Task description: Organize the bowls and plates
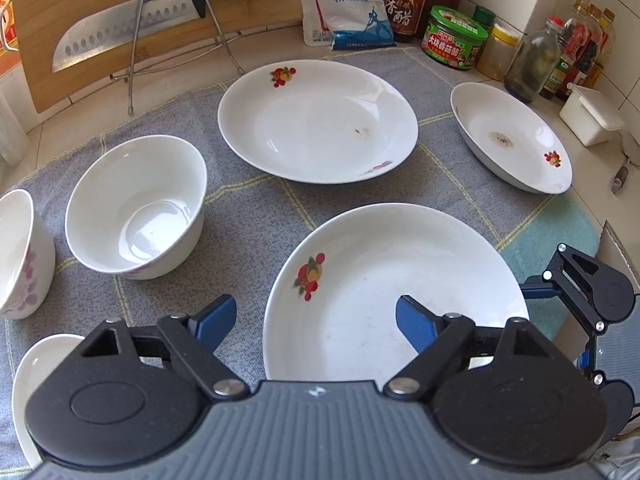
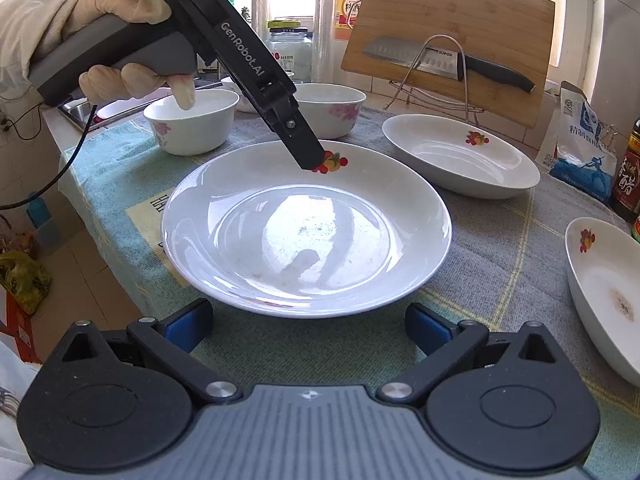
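Observation:
Three white plates with fruit prints lie on a grey cloth. The near plate is between both grippers. My left gripper is open, its fingers straddling that plate's near-left rim; it shows from the side in the right wrist view, over the plate's far rim. My right gripper is open and empty just in front of the plate's near rim; it shows at the right edge of the left wrist view. A second plate and a third plate lie farther off. White bowls stand at the left.
A cutting board with a knife leans on a wire rack at the back. A salt bag, sauce bottles and jars line the back wall. A small dish lies near left. The counter edge drops off left.

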A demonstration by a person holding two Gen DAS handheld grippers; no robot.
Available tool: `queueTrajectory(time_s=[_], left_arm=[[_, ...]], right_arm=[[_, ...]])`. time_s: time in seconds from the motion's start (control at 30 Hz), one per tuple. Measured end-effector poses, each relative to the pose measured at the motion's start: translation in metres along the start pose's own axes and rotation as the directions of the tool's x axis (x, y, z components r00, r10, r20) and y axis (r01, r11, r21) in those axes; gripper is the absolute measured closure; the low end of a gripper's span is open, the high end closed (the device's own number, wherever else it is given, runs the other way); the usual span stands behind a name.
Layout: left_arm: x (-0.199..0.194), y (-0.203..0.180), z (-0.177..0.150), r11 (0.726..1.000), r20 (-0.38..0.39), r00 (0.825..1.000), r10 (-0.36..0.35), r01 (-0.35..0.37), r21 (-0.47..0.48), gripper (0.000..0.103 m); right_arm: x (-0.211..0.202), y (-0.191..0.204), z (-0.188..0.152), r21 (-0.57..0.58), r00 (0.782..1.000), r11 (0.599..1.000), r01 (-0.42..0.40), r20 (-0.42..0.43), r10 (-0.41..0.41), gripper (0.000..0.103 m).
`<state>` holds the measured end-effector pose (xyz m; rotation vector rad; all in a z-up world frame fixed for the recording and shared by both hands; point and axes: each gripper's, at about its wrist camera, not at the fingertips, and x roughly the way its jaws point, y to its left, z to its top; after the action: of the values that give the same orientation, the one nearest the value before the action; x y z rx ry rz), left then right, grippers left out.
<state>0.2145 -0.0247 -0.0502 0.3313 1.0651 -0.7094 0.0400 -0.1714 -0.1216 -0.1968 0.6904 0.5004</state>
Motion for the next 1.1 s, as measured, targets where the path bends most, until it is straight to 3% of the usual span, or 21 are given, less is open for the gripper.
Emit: queueTrajectory(time_s=[0.2, 0.47, 0.7, 1.1], left_arm=[[0.019, 0.004, 0.008, 0.997, -0.068, 0.995, -0.075, 0.073, -0.024, 0.016], [0.033, 0.005, 0.013, 0.987, -0.162, 0.974, -0.160, 0.159, -0.018, 0.016], [0.038, 0.004, 0.019, 0.979, -0.211, 0.959, -0.190, 0.201, 0.032, 0.016], [0.043, 0.004, 0.027, 0.973, -0.267, 0.940, -0.213, 0.229, 0.032, 0.015]], right_arm=[[-0.001, -0.002, -0.004, -0.012, 0.999, 1.000, -0.014, 0.032, 0.014, 0.000], [-0.001, -0.002, -0.005, -0.014, 0.999, 1.000, -0.015, 0.042, 0.015, 0.000], [0.000, -0.002, -0.004, -0.015, 0.999, 1.000, -0.014, 0.035, 0.014, 0.000], [0.007, 0.000, 0.005, -0.027, 1.000, 0.999, -0.024, 0.006, 0.025, 0.000]])
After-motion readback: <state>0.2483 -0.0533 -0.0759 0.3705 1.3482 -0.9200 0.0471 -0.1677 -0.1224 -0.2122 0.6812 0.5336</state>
